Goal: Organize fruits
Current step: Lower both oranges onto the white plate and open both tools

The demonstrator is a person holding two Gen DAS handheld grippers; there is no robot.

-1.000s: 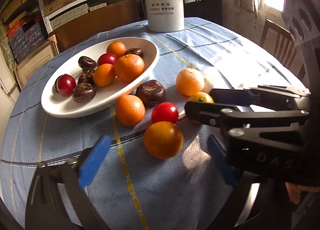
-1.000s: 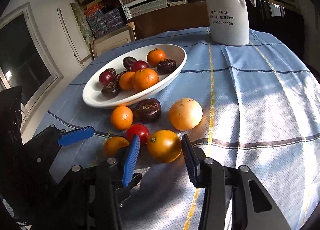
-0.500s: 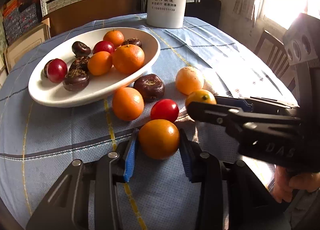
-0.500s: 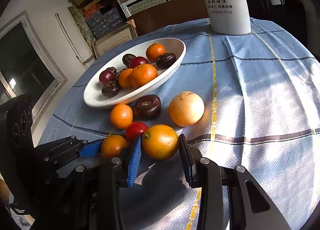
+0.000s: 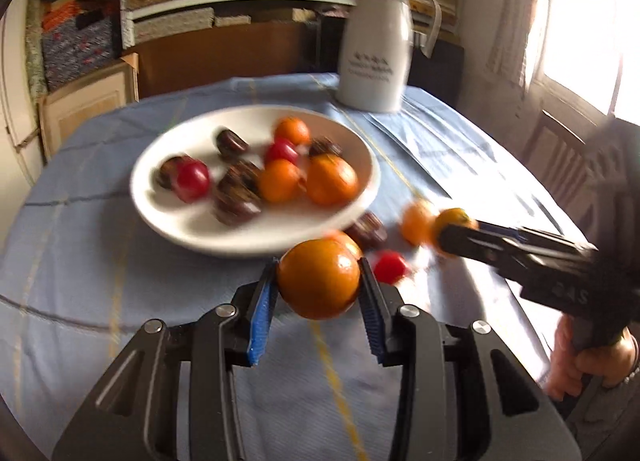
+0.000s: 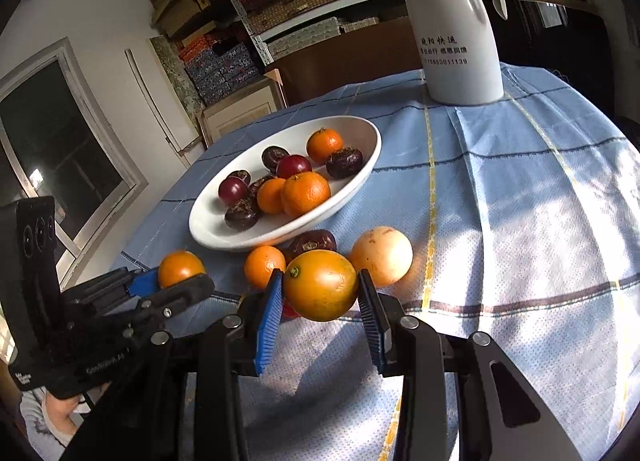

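My left gripper (image 5: 319, 285) is shut on an orange (image 5: 319, 279) and holds it above the blue cloth, just in front of the white oval plate (image 5: 192, 225). The plate holds several oranges, red fruits and dark brown fruits. My right gripper (image 6: 320, 288) is shut on a yellow-orange citrus with a green stem (image 6: 320, 285), lifted a little off the cloth. From the right wrist view the left gripper (image 6: 176, 289) shows at the left with its orange (image 6: 180, 267). From the left wrist view the right gripper (image 5: 448, 229) shows at the right with its citrus (image 5: 454, 219).
Loose on the cloth near the plate lie a small orange (image 6: 264, 265), a dark brown fruit (image 6: 314, 241), a pale orange fruit (image 6: 382, 255) and a red fruit (image 5: 390, 267). A white thermos jug (image 6: 456, 29) stands at the table's back. Shelves with boxes stand behind.
Both grippers have closed on their fruits and lifted them off the cloth. The left gripper has risen and moved toward the plate; its view is blurred by motion.
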